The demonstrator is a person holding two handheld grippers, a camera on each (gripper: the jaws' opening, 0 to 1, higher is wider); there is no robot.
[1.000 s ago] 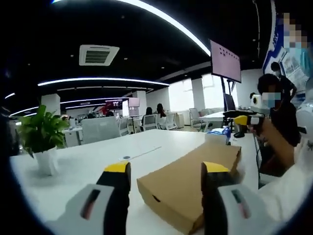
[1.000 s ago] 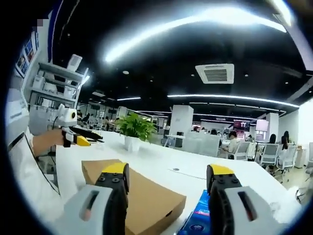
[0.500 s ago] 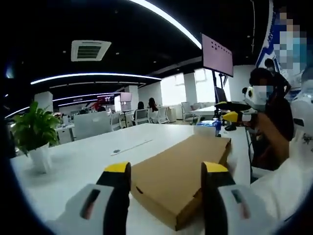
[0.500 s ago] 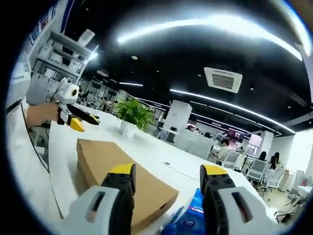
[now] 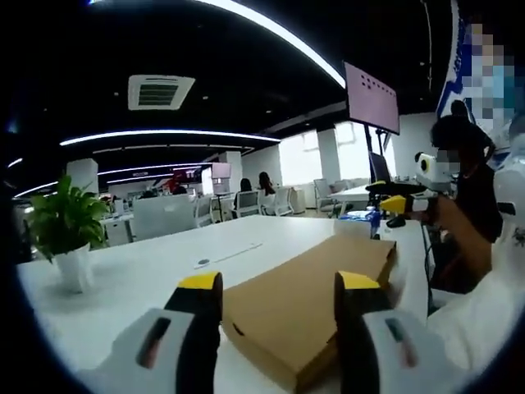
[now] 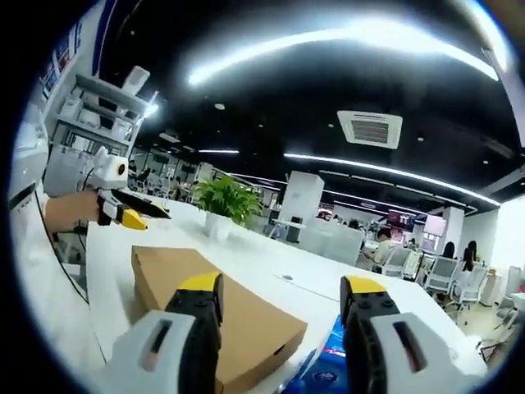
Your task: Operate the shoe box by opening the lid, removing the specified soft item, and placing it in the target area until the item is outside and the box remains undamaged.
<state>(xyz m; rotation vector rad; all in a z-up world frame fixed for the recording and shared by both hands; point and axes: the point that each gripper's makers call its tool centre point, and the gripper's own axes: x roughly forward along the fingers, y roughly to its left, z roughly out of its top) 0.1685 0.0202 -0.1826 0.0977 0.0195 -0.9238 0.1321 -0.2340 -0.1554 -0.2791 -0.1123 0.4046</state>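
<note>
Left hand-held gripper (image 5: 271, 283): jaws apart, empty, above box (image 5: 316, 287)
Right hand-held gripper (image 6: 283, 287): jaws apart, empty
Box: lid closed, on bench (image 5: 139, 279)

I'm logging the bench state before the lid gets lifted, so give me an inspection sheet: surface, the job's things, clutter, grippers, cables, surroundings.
Surface: long white table, smooth and bare around the box.
Job's things: flat brown cardboard shoe box, lid shut, lying flat; no soft item seen outside it.
Clutter: blue printed packet beside the box; green leafy plant in a white pot at the table's far end.
Grippers: left gripper open, jaws either side of the box's near corner, not touching it; right gripper open, above the box edge and the packet.
Cables: nothing seen.
Surroundings: open office with desks, chairs, seated people, a wall screen, ceiling strip lights and an air vent.
</note>
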